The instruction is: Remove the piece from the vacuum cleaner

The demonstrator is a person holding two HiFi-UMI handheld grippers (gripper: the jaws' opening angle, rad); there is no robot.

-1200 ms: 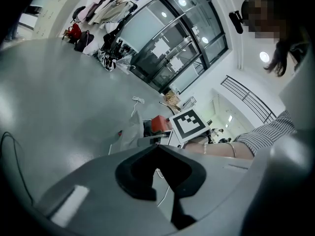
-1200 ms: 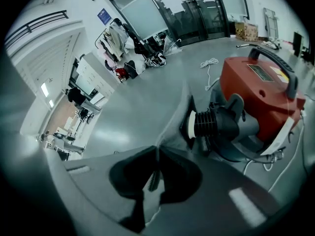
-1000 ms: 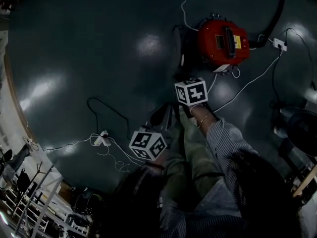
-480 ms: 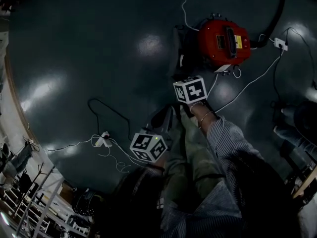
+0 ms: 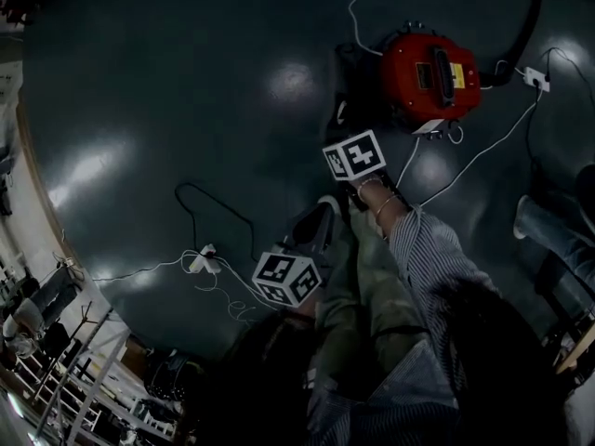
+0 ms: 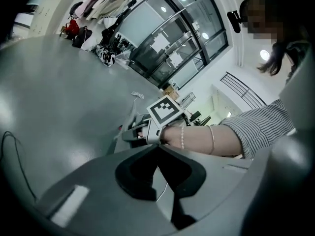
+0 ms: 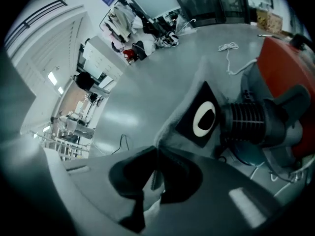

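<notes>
The red vacuum cleaner point(image 5: 432, 72) stands on the dark floor at the upper right; in the right gripper view its red body point(image 7: 280, 68) and black ribbed inlet point(image 7: 246, 122) fill the right side. A grey dust bag point(image 7: 194, 90) with a black collar and white ring point(image 7: 204, 118) hangs just left of the inlet, dim in the head view point(image 5: 340, 86). My right gripper point(image 7: 157, 154) point(image 5: 342, 128) is shut on the bag's lower corner. My left gripper point(image 6: 157, 149) point(image 5: 321, 214) is shut on nothing, lower down and behind the right hand point(image 6: 170, 134).
White cables point(image 5: 465, 165) and a black cord point(image 5: 218, 207) trail over the floor. A power strip point(image 5: 206, 260) lies at the lower left. The black hose point(image 5: 525, 26) curves off behind the vacuum. Another person's legs point(image 5: 558, 240) stand at the right; racks point(image 5: 84, 388) fill the bottom left.
The right gripper has shifted slightly up and left with the bag corner still in it. The left gripper has barely moved; the head view has drifted a little.
</notes>
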